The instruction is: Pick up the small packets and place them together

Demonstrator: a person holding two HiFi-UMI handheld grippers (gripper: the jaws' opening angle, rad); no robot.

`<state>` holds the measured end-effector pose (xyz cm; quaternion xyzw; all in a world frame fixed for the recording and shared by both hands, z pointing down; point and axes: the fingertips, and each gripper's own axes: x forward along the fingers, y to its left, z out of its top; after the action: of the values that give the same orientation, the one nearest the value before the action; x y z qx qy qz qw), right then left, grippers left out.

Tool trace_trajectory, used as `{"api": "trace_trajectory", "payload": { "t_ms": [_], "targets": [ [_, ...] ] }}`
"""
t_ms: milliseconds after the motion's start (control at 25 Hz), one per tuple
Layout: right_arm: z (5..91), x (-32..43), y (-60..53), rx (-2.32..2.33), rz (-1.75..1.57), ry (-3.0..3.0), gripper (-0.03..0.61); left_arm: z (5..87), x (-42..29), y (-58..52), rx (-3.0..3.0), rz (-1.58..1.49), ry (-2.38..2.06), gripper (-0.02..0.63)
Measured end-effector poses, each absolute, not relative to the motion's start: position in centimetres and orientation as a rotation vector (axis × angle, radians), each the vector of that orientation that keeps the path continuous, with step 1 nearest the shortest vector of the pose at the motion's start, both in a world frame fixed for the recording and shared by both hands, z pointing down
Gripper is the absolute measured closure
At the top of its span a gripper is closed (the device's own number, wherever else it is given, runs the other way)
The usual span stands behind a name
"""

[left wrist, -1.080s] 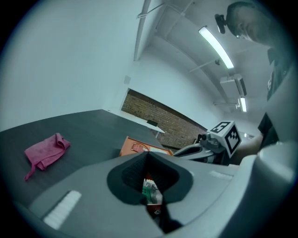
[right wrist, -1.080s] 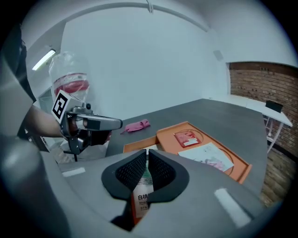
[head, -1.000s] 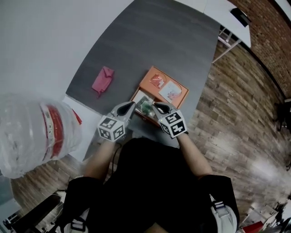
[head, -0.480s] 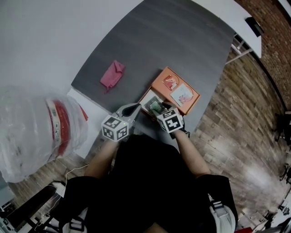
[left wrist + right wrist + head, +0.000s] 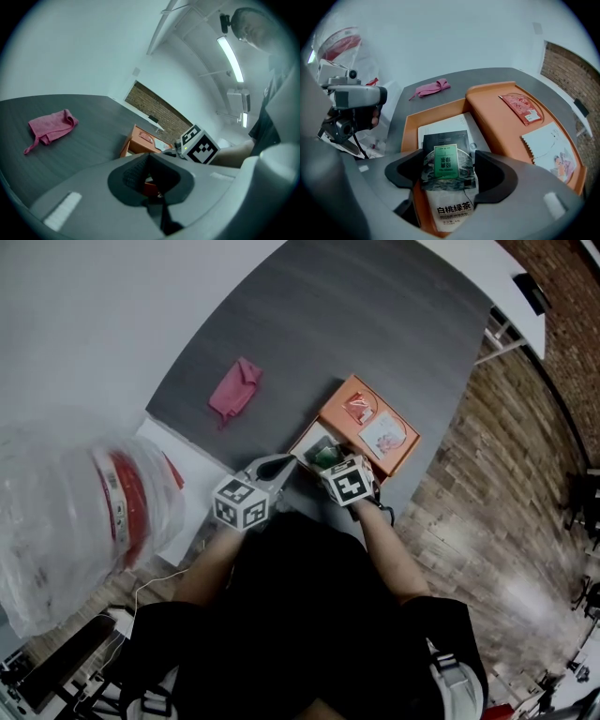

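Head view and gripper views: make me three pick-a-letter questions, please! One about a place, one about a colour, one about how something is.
1. Where is the pink cloth?
A. on the grey table
B. on the floor
C. in a gripper

2. What colour is the label on the top packet in the orange box?
A. blue
B. green
C. yellow

3. How are the fingers of the left gripper?
A. wide apart
B. shut on the cloth
C. shut, holding nothing

1 A: it lies on the table, apart from the box.
2 B: the right gripper view shows green.
3 C: they meet with nothing gripped.
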<state>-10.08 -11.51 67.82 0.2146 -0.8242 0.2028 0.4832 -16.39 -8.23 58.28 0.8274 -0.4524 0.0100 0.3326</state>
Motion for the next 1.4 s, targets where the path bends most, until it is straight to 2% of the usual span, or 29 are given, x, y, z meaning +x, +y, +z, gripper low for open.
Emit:
{"api": "trace_trajectory", "payload": {
  "t_ms": [320, 480, 920, 1400],
  "targets": [
    [68.2, -9.8, -11.7, 0.542, 0.433, -1.967, 0.251, 58.4, -16.9, -8.1, 2.144, 0.02, -1.185, 0.614],
    [67.6, -9.5, -11.3, 0.535, 0.4, -1.98, 0.309, 58.7, -17.2, -8.0, 2.131, 0.023, -1.192, 0.614],
    [64.4, -8.8, -12.0, 0.604, 0.384, -2.078, 0.372, 58.7, -16.3, -8.1, 2.142, 0.038, -1.172, 0.614],
    [59.3, -8.9, -13.7, 0.686, 0.365, -2.196, 0.38, 58.2, -15.6, -8.9, 2.169, 0.032, -1.142, 0.614]
  ]
}}
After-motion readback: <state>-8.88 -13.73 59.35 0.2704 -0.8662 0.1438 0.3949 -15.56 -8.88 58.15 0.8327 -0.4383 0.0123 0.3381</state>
